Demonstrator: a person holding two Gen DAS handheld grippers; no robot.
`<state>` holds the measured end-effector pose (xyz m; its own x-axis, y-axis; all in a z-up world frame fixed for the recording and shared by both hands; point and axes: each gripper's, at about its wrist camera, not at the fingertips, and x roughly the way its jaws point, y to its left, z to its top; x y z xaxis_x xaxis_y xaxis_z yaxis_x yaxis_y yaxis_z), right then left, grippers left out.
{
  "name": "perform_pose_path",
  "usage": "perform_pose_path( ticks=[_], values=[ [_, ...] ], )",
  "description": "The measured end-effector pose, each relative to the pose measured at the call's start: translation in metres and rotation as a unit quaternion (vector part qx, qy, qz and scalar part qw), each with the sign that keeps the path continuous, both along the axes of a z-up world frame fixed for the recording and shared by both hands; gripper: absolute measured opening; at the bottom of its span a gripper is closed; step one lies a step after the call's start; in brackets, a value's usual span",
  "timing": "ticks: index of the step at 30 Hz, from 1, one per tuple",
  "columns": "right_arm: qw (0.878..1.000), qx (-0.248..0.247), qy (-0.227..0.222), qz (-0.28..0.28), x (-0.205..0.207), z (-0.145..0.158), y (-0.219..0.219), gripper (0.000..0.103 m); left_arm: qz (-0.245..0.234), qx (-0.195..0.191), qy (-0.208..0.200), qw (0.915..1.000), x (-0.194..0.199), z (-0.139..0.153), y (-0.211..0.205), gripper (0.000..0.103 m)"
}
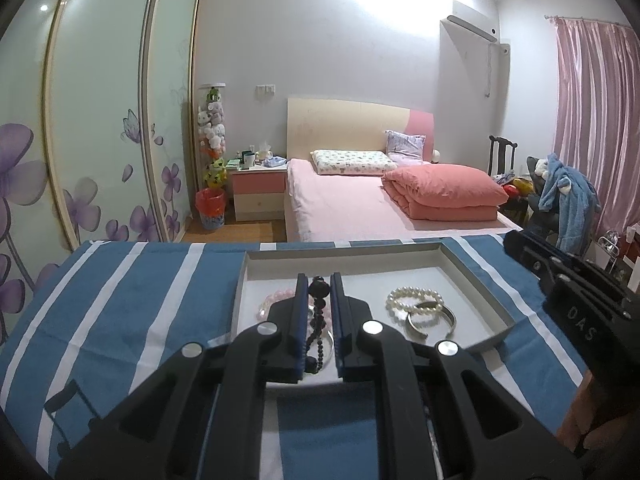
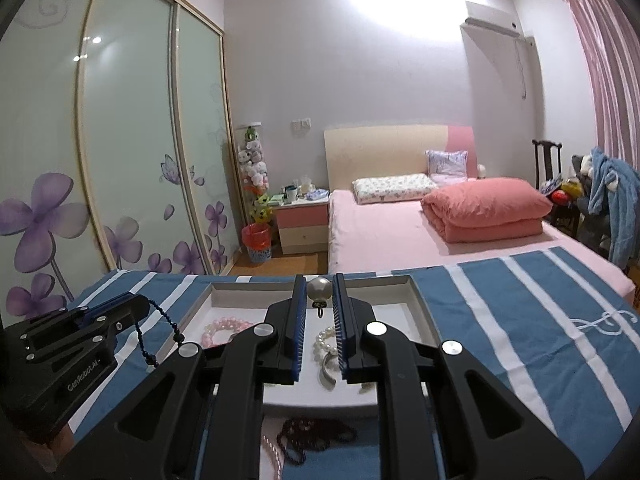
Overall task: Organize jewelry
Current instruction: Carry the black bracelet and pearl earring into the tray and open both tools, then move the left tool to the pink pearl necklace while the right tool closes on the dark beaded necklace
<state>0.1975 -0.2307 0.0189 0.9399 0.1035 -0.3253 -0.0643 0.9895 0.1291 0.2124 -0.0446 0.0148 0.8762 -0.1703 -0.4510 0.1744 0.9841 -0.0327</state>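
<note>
A shallow white tray sits on a blue-and-white striped cloth. In it lie a white pearl bracelet, a silver bangle and a pink bead bracelet. My left gripper is shut on a black bead necklace that hangs over the tray. My right gripper is shut on a large pearl earring above the tray. The left gripper with the dangling necklace also shows in the right wrist view.
A dark red bead strand and a thin pearl strand lie on the cloth in front of the tray. Beyond the table are a pink bed, a nightstand and sliding wardrobe doors.
</note>
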Motion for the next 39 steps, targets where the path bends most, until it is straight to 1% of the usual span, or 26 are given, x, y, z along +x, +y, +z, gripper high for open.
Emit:
perform_pose_path(
  ticks=[10, 17, 20, 22, 24, 25, 26, 32, 34, 39],
  values=[
    [0.997, 0.027, 0.072, 0.009, 0.06, -0.026, -0.004, 0.014, -0.002, -0.008, 0.044, 0.999, 0.059, -0.019, -0.005, 0.012],
    [0.992, 0.044, 0.116, 0.013, 0.086, -0.042, 0.001, 0.014, -0.004, -0.012, 0.069, 0.9975, 0.086, -0.033, -0.008, 0.012],
    [0.989, 0.051, 0.136, 0.018, 0.094, -0.049, 0.0, 0.014, -0.005, -0.01, 0.077, 0.997, 0.09, -0.038, -0.01, 0.012],
    [0.987, 0.057, 0.15, 0.023, 0.096, -0.052, 0.0, 0.015, -0.008, -0.016, 0.087, 0.996, 0.095, -0.042, -0.01, 0.013],
    [0.986, 0.06, 0.157, 0.025, 0.094, -0.054, -0.002, 0.023, -0.009, -0.025, 0.092, 0.9954, 0.096, -0.043, -0.007, 0.016],
    [0.986, 0.061, 0.156, 0.023, 0.094, -0.053, -0.003, 0.029, -0.009, -0.027, 0.092, 0.9953, 0.096, -0.044, -0.006, 0.019],
    [0.986, 0.062, 0.155, 0.02, 0.091, -0.053, -0.005, 0.03, -0.009, -0.03, 0.092, 0.9953, 0.095, -0.043, -0.005, 0.021],
    [0.986, 0.074, 0.152, 0.012, 0.081, -0.049, -0.017, 0.03, -0.002, -0.046, 0.09, 0.9949, 0.085, -0.037, 0.007, 0.026],
    [0.986, 0.076, 0.15, 0.011, 0.078, -0.047, -0.02, 0.03, 0.001, -0.045, 0.089, 0.995, 0.078, -0.034, 0.01, 0.027],
    [0.986, 0.077, 0.149, 0.009, 0.065, -0.044, -0.025, 0.03, -0.001, -0.043, 0.092, 0.9948, 0.056, -0.033, 0.013, 0.028]
  ],
)
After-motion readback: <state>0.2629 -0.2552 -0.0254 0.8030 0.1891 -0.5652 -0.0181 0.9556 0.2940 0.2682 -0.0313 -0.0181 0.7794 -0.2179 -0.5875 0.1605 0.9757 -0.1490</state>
